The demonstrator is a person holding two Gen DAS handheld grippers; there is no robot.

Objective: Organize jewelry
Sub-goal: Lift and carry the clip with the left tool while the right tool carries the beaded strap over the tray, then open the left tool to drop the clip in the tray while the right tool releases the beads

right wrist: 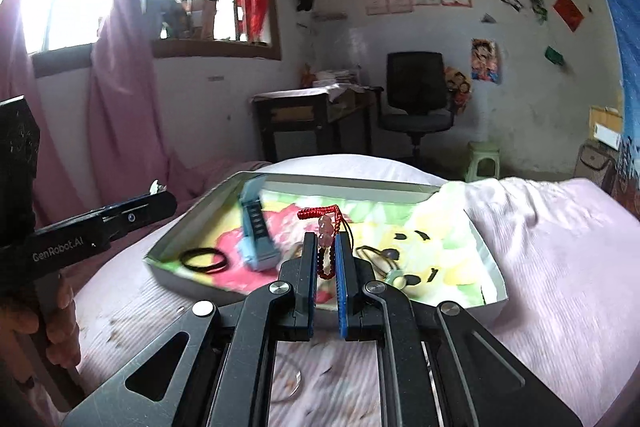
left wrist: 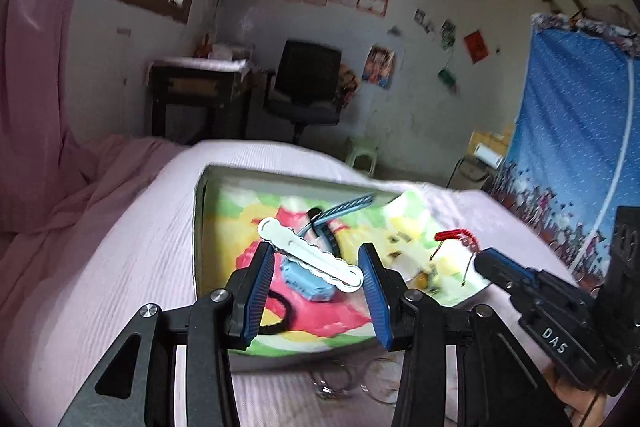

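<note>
A shallow white box (left wrist: 199, 219) with a colourful cartoon lining lies on the pink bed; it also shows in the right wrist view (right wrist: 494, 273). My left gripper (left wrist: 318, 277) holds a white scalloped hair clip (left wrist: 310, 255) across its fingertips, above a blue watch (left wrist: 308, 281) in the box. My right gripper (right wrist: 325, 259) is shut on a red cord bracelet with pink beads (right wrist: 325, 227), held above the box; it shows at the right of the left wrist view (left wrist: 456, 237). Black hair ties (right wrist: 203, 261) and a green ring (right wrist: 396, 277) lie in the box.
Thin wire rings (left wrist: 348, 381) lie on the pink bedspread (right wrist: 552, 251) in front of the box. Beyond the bed stand a desk (right wrist: 316, 115), a black office chair (right wrist: 418, 99) and a green stool (right wrist: 484, 159). A blue hanging cloth (left wrist: 572, 131) is at the right.
</note>
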